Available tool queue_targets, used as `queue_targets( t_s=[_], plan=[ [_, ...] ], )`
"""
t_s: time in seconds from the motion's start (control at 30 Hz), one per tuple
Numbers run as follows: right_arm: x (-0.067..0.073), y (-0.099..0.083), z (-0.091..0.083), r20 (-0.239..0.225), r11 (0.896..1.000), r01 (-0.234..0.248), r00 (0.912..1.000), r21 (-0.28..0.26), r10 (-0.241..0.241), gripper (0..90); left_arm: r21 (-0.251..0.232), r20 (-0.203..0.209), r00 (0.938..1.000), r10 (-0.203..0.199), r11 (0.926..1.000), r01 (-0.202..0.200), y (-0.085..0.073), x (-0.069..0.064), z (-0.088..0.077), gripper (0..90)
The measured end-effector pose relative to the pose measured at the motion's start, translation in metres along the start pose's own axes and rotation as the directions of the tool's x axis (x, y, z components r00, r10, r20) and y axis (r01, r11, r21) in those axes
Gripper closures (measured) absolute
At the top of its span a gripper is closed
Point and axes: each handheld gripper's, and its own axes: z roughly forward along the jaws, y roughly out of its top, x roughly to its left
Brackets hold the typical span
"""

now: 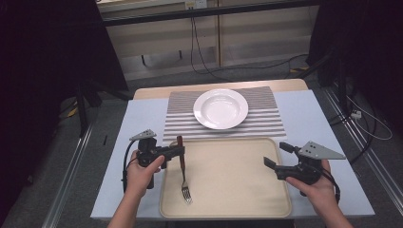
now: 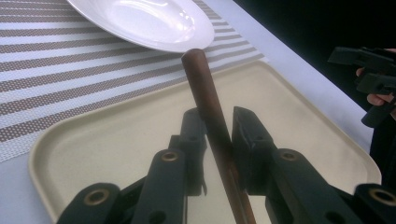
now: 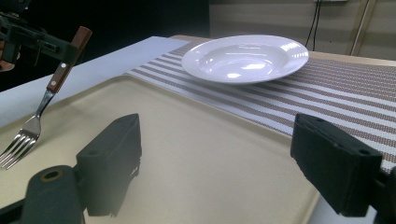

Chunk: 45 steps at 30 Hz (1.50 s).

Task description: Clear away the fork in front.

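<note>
The left gripper (image 1: 177, 151) pinches the wooden handle of a fork (image 1: 183, 167), and the fork hangs with its tines low over the near left part of the beige tray (image 1: 266, 209); whether the tines touch the tray is not clear. The right gripper (image 1: 275, 156) waits over the right side of the tray with its jaws spread and nothing between them. The white plate (image 1: 221, 109) already stands on the striped placemat (image 1: 266, 121) at the far side, so it seems the fork is picked up but not yet placed anywhere.
</note>
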Motion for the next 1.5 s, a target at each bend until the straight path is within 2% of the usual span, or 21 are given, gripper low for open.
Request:
queue_targets(
  t_s=[0.3, 0.6, 0.7, 0.9, 1.0, 1.1, 1.23, 1.3, 1.5],
  plan=[
    [0.000, -0.002, 0.000, -0.005, 1.000, -0.006, 1.0000, 0.008, 0.006, 16.3, 0.058, -0.035, 0.9991, 0.025, 0.9980, -0.023, -0.007, 0.004, 0.006, 71.8],
    [-0.002, -0.003, -0.001, -0.003, 1.000, -0.011, 0.9999, 0.008, 0.011, 16.2, 0.067, -0.073, 0.9968, 0.033, 0.9974, -0.028, -0.018, 0.012, 0.008, 67.3],
    [-0.002, -0.003, -0.001, -0.003, 1.000, -0.010, 0.9999, 0.006, 0.010, 16.2, 0.079, -0.099, 0.9934, 0.058, 0.9956, -0.050, -0.021, 0.013, 0.010, 65.5],
    [-0.002, -0.003, -0.001, -0.007, 1.000, -0.011, 0.9999, 0.007, 0.011, 16.2, 0.091, -0.103, 0.9928, 0.061, 0.9945, -0.051, -0.027, 0.018, 0.016, 62.7],
    [-0.001, -0.004, -0.001, -0.010, 1.000, -0.013, 0.9999, 0.009, 0.013, 16.2, 0.113, -0.120, 0.9896, 0.078, 0.9914, -0.065, -0.029, 0.019, 0.015, 61.0],
    [-0.002, -0.004, -0.001, -0.012, 1.000, -0.010, 0.9999, 0.009, 0.010, 16.2, 0.114, -0.116, 0.9906, 0.072, 0.9918, -0.058, -0.031, 0.020, 0.014, 60.8],
    [-0.001, -0.004, -0.001, -0.014, 1.000, -0.013, 0.9998, 0.007, 0.013, 16.2, 0.122, -0.134, 0.9871, 0.088, 0.9899, -0.072, -0.034, 0.022, 0.014, 60.7],
    [-0.001, -0.004, -0.001, -0.015, 1.000, -0.016, 0.9998, 0.008, 0.016, 16.2, 0.118, -0.137, 0.9876, 0.078, 0.9911, -0.062, -0.035, 0.023, 0.014, 59.5],
    [-0.001, -0.004, -0.001, -0.014, 1.000, -0.014, 0.9998, 0.010, 0.014, 16.2, 0.109, -0.152, 0.9848, 0.084, 0.9918, -0.067, -0.036, 0.024, 0.012, 60.2]
  ],
)
